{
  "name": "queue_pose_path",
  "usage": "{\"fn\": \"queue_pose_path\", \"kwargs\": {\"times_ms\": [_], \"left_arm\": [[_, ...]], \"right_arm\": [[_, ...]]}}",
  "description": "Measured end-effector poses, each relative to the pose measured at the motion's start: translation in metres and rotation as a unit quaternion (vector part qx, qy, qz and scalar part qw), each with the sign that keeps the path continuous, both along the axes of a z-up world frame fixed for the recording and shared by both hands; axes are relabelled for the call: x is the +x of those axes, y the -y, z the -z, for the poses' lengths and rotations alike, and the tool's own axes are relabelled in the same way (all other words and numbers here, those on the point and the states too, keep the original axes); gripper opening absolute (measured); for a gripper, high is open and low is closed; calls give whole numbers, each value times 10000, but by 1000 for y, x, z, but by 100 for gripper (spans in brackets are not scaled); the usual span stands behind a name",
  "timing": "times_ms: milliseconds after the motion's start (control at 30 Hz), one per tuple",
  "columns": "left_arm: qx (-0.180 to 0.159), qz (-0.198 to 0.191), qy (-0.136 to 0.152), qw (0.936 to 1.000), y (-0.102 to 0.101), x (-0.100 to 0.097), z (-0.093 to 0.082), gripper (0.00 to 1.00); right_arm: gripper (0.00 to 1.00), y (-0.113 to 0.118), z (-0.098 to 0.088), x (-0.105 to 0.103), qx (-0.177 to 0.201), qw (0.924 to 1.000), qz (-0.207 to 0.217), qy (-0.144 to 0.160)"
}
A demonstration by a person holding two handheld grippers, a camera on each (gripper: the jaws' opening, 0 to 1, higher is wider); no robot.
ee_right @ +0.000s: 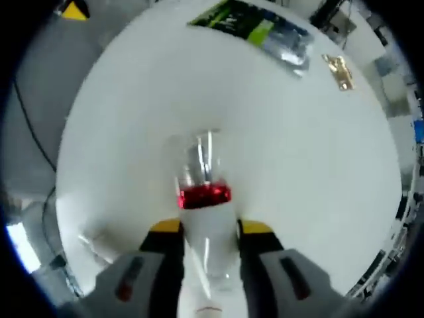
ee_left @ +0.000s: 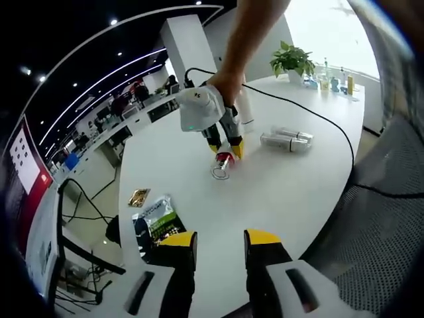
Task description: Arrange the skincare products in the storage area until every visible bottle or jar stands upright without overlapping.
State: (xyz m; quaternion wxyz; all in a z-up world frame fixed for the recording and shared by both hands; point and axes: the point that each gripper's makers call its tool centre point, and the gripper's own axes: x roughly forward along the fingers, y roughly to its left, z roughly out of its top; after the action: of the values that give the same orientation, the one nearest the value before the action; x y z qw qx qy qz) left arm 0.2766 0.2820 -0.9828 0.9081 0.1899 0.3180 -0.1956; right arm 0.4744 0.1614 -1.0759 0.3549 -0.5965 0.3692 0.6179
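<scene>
A white bottle (ee_right: 205, 248) with a red band and a clear cap (ee_right: 199, 156) sits between my right gripper's (ee_right: 210, 227) yellow-tipped jaws, which are shut on it. The cap points toward the white table (ee_right: 311, 172). In the left gripper view the right gripper (ee_left: 225, 149) holds this bottle (ee_left: 222, 161) cap-down, just above or on the tabletop, a person's arm behind it. Two silvery bottles (ee_left: 286, 140) lie on their sides to its right. A white bottle (ee_left: 244, 111) stands behind it. My left gripper (ee_left: 220, 240) is open near the table's near edge, with nothing between its jaws.
A green-and-black packet (ee_left: 156, 222) and a small gold sachet (ee_left: 139, 197) lie by the left edge. A black cable (ee_left: 331, 129) crosses the table. A potted plant (ee_left: 292, 59) and several small bottles (ee_left: 329, 83) stand at the far end. A mesh chair (ee_left: 377, 232) is on the right.
</scene>
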Motion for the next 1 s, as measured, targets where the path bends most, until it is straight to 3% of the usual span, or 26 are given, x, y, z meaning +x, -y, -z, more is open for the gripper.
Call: {"fn": "queue_pose_path", "kwargs": {"times_ms": [267,400,600,767,867,1000], "left_arm": [[-46,-40,18,10000,0,0,-1,29],[-30,-39,13,10000,-1,0,0,29],[-88,-84,64,9999,-1,2,-3,29],[-140,-93,73,9998,0,2,-3,29],[-146,-90,74,9998,0,2,-3,29],[-173,-76,83,9998,1,2,-4,30]], "right_arm": [[31,-2,0,-1,158,9994,296,37],[27,-1,0,-3,206,9996,213,41],[26,-9,-5,-4,628,9946,829,-62],[25,-22,-25,-13,1236,9798,1536,-333],[25,-26,-34,-13,1501,9732,1719,-277],[25,-30,-50,-18,1983,9539,2225,-343]]}}
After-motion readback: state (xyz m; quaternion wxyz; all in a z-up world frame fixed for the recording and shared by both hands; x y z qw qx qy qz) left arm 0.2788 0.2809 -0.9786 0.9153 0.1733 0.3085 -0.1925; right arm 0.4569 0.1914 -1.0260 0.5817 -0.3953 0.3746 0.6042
